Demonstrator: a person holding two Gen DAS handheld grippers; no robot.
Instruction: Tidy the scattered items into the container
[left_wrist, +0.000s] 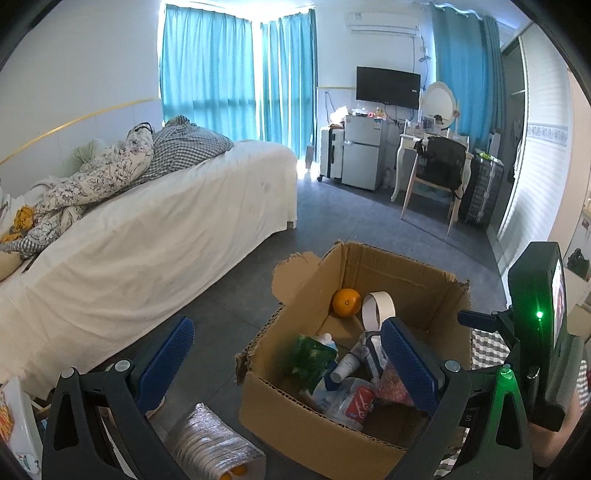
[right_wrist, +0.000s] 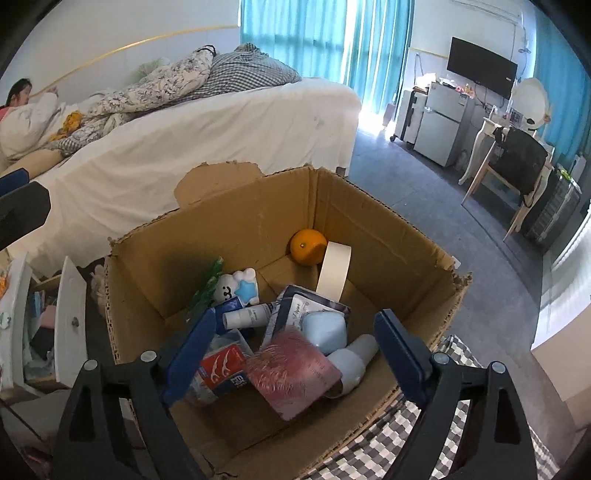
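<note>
An open cardboard box (left_wrist: 295, 421) (right_wrist: 140, 310) stands on the floor. It holds an orange (left_wrist: 346, 302) (right_wrist: 307, 246), a roll of white tape (left_wrist: 377, 308) (right_wrist: 334, 269), a red glittery packet (right_wrist: 291, 373), a pale blue case (right_wrist: 325, 330), white bottles (right_wrist: 245, 316), a green packet (left_wrist: 312, 356) and a red-and-white pack (right_wrist: 223, 369). My left gripper (left_wrist: 291, 354) is open and empty, above the box's near left side. My right gripper (right_wrist: 295, 350) is open and empty, over the box. It also shows at the right of the left wrist view (left_wrist: 532, 332).
A foil-wrapped roll (left_wrist: 214, 446) lies on the floor left of the box. A bed (left_wrist: 147, 229) with bedding is at the left. An open white drawer unit (right_wrist: 66, 321) stands beside the box. A checked cloth (right_wrist: 406, 443) lies under the box's right side. Chair, fridge and desk stand far back.
</note>
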